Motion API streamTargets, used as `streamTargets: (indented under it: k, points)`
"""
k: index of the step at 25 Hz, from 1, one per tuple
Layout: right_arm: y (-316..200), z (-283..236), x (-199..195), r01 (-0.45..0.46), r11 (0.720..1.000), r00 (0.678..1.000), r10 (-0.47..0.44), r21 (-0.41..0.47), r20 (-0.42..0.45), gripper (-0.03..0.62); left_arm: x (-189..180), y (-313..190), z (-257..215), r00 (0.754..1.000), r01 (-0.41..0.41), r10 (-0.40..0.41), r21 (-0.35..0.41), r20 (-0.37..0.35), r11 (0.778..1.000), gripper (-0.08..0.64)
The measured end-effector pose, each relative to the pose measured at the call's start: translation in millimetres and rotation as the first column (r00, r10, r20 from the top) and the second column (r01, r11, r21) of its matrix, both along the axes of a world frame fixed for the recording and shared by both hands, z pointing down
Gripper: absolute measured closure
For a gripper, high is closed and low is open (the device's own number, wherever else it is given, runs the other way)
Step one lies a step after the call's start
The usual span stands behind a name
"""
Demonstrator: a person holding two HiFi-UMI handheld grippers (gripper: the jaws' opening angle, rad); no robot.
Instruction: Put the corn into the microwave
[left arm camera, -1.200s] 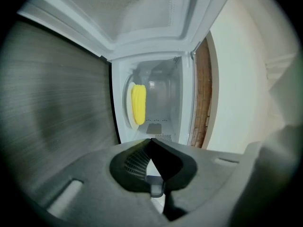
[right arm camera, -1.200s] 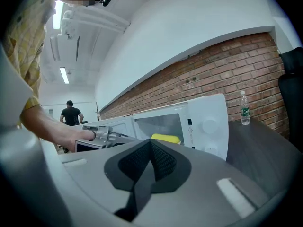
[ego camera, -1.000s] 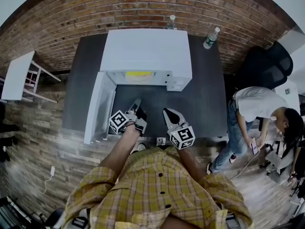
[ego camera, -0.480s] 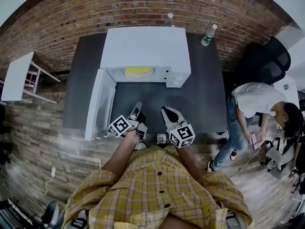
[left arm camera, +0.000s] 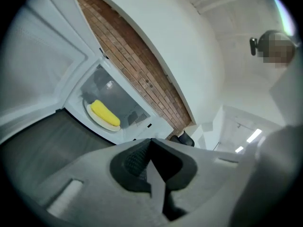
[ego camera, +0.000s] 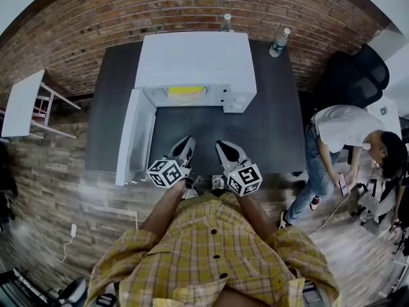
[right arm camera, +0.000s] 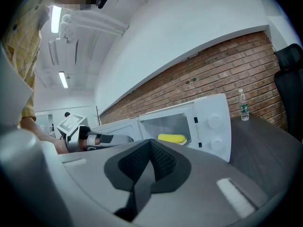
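The yellow corn (ego camera: 186,91) (left arm camera: 105,113) (right arm camera: 171,138) lies on a pale plate inside the white microwave (ego camera: 195,59), whose door (ego camera: 130,135) (left arm camera: 33,70) stands open to the left. My left gripper (ego camera: 184,148) (left arm camera: 150,161) is shut and empty, held near the table's front edge, well short of the oven and rolled to one side. My right gripper (ego camera: 225,151) (right arm camera: 151,161) is beside it, also shut with nothing between its jaws. Both point toward the microwave.
The dark table (ego camera: 268,126) carries two water bottles (ego camera: 278,41) at the back near the brick wall. A person stands at the right beside a black office chair (ego camera: 358,82). A white stool (ego camera: 25,101) stands left of the table.
My left gripper has drawn back from the open door toward the table's front edge, risen a little and rolled. The right gripper has stayed put. The person at the right shifted slightly.
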State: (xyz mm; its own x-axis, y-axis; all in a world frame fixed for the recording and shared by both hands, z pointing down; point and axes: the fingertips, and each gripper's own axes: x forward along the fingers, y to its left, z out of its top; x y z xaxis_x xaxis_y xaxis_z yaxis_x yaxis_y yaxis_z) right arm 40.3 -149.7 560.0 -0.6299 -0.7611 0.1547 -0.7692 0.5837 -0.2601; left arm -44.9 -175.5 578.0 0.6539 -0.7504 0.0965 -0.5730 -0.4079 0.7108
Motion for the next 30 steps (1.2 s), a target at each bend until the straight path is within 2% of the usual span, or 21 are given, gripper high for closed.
streamTargets:
  k: [4, 8, 15, 22, 30]
  points:
    - [1.0, 0.0, 0.6, -0.008, 1.000, 1.000, 0.008, -0.003, 0.004, 0.589, 2.9, 5.5, -5.5, 0.993, -0.027, 0.019, 0.070, 0.118, 0.997, 0.563]
    - [0.8, -1.0, -0.1, -0.012, 1.000, 1.000, 0.012, 0.000, 0.003, 0.589, 6.1, 10.7, -9.7, 0.976, -0.057, 0.029, 0.123, 0.217, 0.991, 0.563]
    - [3.2, -2.2, -8.7, 0.002, 1.000, 0.999, -0.002, 0.016, -0.032, 0.589, 7.4, 17.9, -12.4, 0.924, -0.100, 0.022, 0.186, 0.382, 0.978, 0.565]
    - [2.4, 1.5, -12.4, 0.011, 1.000, 0.999, -0.010, 0.006, -0.040, 0.589, 5.7, 20.1, -13.7, 0.877, -0.116, -0.007, 0.227, 0.480, 0.967, 0.565]
    - [-1.5, 3.7, -15.1, 0.014, 1.000, 0.999, -0.014, 0.003, -0.045, 0.591, 7.4, 17.3, -14.7, 0.841, -0.131, -0.026, 0.249, 0.541, 0.959, 0.565]
